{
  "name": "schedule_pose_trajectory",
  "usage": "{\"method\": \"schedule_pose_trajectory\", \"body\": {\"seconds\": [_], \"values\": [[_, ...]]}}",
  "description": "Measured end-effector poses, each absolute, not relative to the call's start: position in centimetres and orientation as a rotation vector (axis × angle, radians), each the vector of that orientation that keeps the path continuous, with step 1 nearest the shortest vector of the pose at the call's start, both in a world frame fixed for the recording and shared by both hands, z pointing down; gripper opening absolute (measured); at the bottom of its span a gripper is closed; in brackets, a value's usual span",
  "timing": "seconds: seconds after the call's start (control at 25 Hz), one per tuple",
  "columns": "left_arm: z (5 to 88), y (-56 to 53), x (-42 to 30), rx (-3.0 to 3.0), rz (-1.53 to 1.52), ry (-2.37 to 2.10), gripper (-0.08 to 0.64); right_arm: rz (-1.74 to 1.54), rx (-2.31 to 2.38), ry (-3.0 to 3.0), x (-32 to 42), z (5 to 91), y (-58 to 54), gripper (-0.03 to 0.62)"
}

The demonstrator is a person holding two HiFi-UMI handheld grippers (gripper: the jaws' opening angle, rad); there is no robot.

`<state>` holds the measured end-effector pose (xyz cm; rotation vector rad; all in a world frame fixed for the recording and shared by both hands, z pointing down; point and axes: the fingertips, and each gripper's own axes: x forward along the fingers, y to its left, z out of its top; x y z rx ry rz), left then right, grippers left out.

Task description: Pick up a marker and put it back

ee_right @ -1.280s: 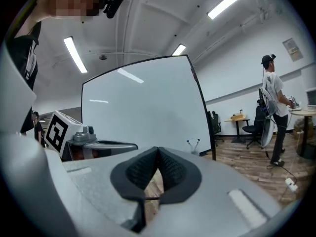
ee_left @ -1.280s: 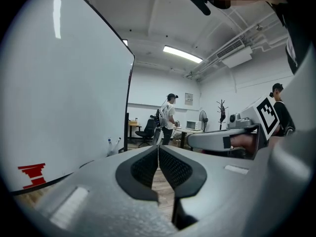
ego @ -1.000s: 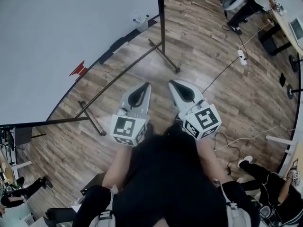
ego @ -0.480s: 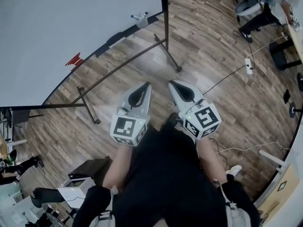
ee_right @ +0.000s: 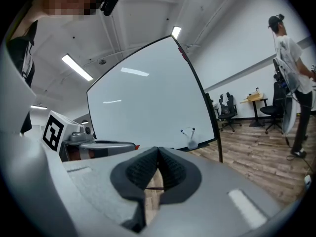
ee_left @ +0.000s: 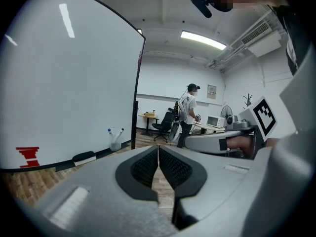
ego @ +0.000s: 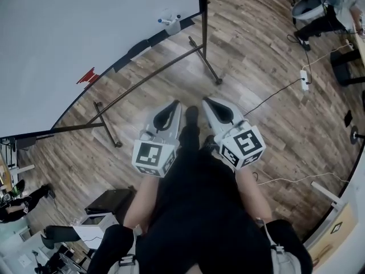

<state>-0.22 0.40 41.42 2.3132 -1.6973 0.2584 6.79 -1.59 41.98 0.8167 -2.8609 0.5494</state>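
At your far left stands the whiteboard, with a red mark low on it and an eraser on its ledge. Near the board's right edge, a cup holds the markers, well apart from both your tools. Your left gripper has its jaws pressed together with nothing between them. Just beside it, your right gripper is likewise closed and empty. Farther right, a power strip lies on the wooden floor.
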Motion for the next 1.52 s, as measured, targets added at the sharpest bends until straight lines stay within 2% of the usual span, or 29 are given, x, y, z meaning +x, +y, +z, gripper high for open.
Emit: {"method": "schedule_pose_trajectory", "body": {"seconds": [0.64, 1.52], "values": [[39.8, -16.4, -6.3, 2.455, 0.155, -1.605, 0.017, 0.364, 0.982, -2.809, 0.9, 38.4, -16.0, 0.002], [45.3, -25.6, -9.2, 2.466, 0.345, -1.556, 0.018, 0.401, 1.113, -2.696, 0.0, 39.8, -21.1, 0.002]]}}
